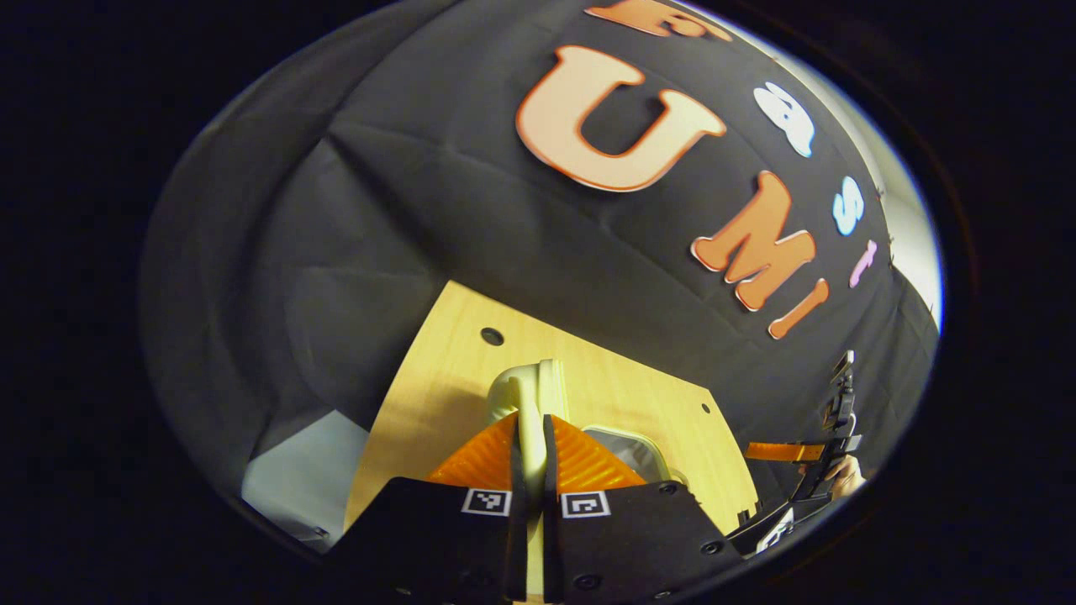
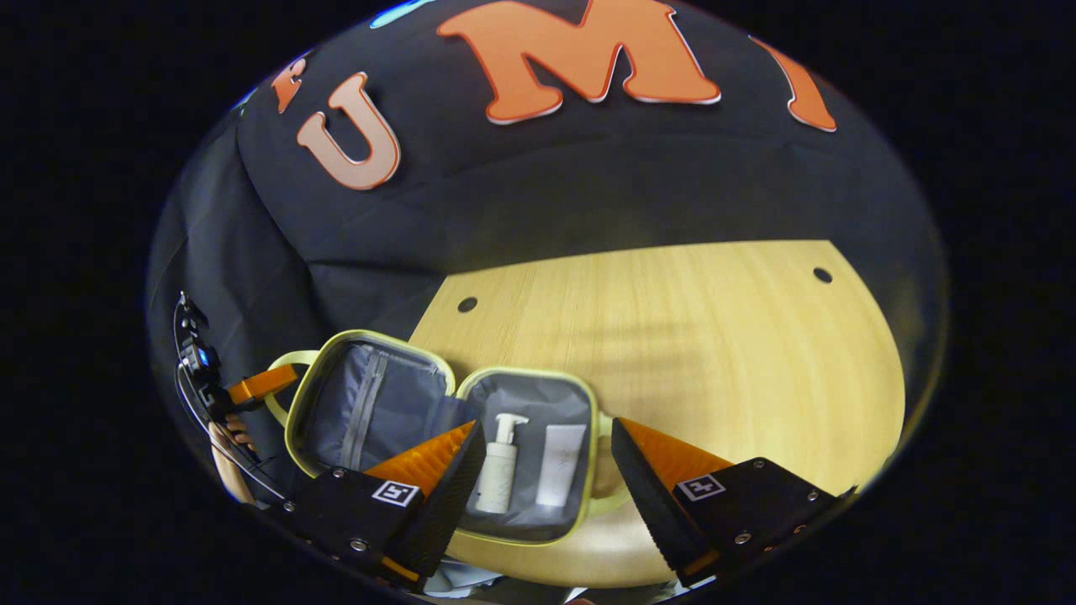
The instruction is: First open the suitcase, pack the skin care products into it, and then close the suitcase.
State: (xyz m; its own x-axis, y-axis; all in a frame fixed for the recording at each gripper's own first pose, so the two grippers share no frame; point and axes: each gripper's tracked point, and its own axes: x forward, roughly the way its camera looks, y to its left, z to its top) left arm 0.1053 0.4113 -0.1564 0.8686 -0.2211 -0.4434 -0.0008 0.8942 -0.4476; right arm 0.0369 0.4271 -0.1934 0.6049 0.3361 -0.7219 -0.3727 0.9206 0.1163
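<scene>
Right gripper view: right gripper point(image 2: 546, 470) fingers spread wide, released, over the open suitcase point(image 2: 445, 420) at the worktop point(image 2: 714, 336) near edge; pump bottle point(image 2: 498, 466) and tube point(image 2: 559, 466) lie inside. Left gripper point(image 1: 531, 454) fingers clench the suitcase handle point(image 1: 530, 403).

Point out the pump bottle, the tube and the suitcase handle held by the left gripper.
pump bottle point(image 2: 498, 475): right gripper view, on its body.
tube point(image 2: 561, 449): right gripper view, on its upper half.
suitcase handle point(image 1: 530, 403): left gripper view, on the strap just above the fingers.
</scene>
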